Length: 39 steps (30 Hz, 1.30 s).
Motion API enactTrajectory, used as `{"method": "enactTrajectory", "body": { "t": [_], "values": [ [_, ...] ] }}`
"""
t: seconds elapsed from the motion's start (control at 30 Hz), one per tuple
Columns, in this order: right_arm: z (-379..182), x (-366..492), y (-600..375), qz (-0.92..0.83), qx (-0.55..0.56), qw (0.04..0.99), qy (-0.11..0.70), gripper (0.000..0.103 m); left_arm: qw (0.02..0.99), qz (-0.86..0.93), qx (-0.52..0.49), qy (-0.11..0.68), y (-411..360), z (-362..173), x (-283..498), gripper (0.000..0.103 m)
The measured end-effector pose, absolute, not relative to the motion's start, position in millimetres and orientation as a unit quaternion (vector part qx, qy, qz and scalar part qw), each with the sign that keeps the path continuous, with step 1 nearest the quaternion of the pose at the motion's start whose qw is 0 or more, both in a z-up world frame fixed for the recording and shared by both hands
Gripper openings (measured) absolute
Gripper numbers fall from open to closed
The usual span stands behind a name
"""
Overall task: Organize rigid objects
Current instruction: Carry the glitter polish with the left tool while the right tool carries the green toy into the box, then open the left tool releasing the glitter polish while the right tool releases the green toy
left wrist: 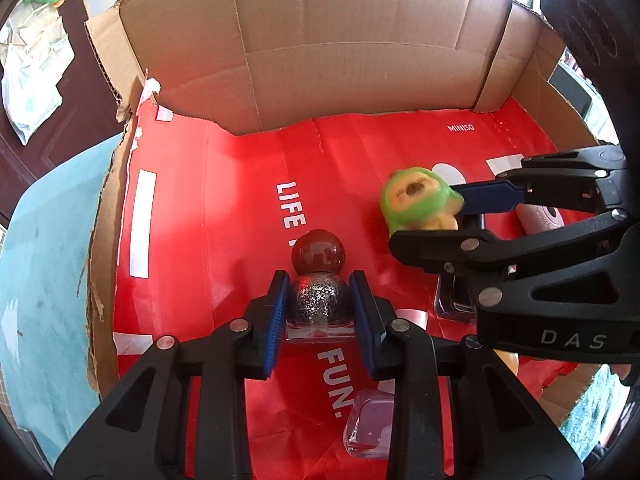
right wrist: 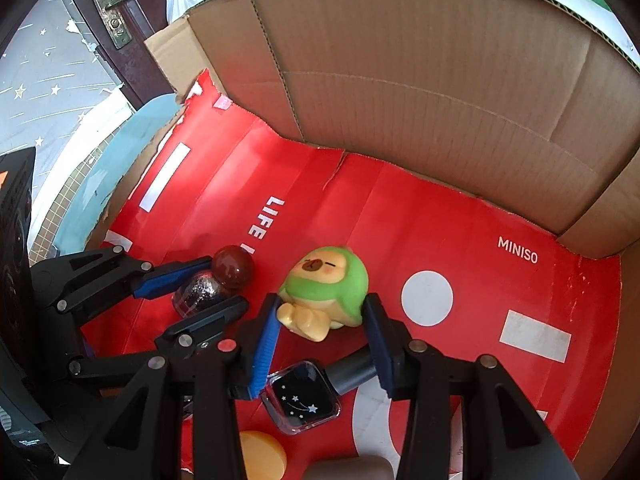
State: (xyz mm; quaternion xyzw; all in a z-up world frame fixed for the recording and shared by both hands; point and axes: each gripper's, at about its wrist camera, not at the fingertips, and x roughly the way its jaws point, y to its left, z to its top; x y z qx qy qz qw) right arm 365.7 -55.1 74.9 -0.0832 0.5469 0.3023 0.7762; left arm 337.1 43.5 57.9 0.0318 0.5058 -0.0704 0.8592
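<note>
Glitter bottle (left wrist: 319,300) upright, green-hooded figurine (right wrist: 326,296) tipped, on red sheet (right wrist: 460,232).

Yellow round object (right wrist: 262,454) cut by bottom edge, pink bottle (left wrist: 540,218) behind right claw (left wrist: 448,216)

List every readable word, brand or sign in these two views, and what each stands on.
"MINISO": white print on the red liner, far right.
"LIFE": on the liner; the words after it are hidden by the bottle.
"FUN.": on the liner, near edge.
"DAS": on the right tool body.
Nothing else is readable.

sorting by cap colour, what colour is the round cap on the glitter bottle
Dark brownish red cap; left wrist view.
</note>
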Motion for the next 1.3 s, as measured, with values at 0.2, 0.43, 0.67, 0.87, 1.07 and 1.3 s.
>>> {"method": "enactTrajectory", "body": {
  "t": [0.2,0.43,0.67,0.87,1.07,1.3],
  "values": [
    [71.3,362.3,-49.9,0.306,-0.083,0.773,0.550,0.048,0.860,-0.070,0.027,0.505,47.0,59.1,336.3,0.030],
    [71.6,362.4,-47.3,0.308,-0.075,0.772,0.551,0.049,0.859,-0.070,0.032,0.507,45.5,59.2,334.5,0.030],
    [77.0,361.4,-47.0,0.310,-0.068,0.773,0.549,0.050,0.859,-0.070,0.022,0.507,46.1,60.7,332.9,0.030],
    [84.2,360.6,-62.4,0.309,-0.061,0.778,0.544,0.054,0.864,-0.072,0.019,0.498,45.6,66.4,327.8,0.058],
    [91.2,358.2,-69.7,0.301,-0.055,0.784,0.540,0.054,0.872,-0.076,0.015,0.483,41.8,80.2,316.1,0.059],
    [112.2,348.3,-88.9,0.296,-0.030,0.799,0.522,0.060,0.886,-0.078,0.016,0.457,38.1,100.4,288.1,0.065]
  ]
}}
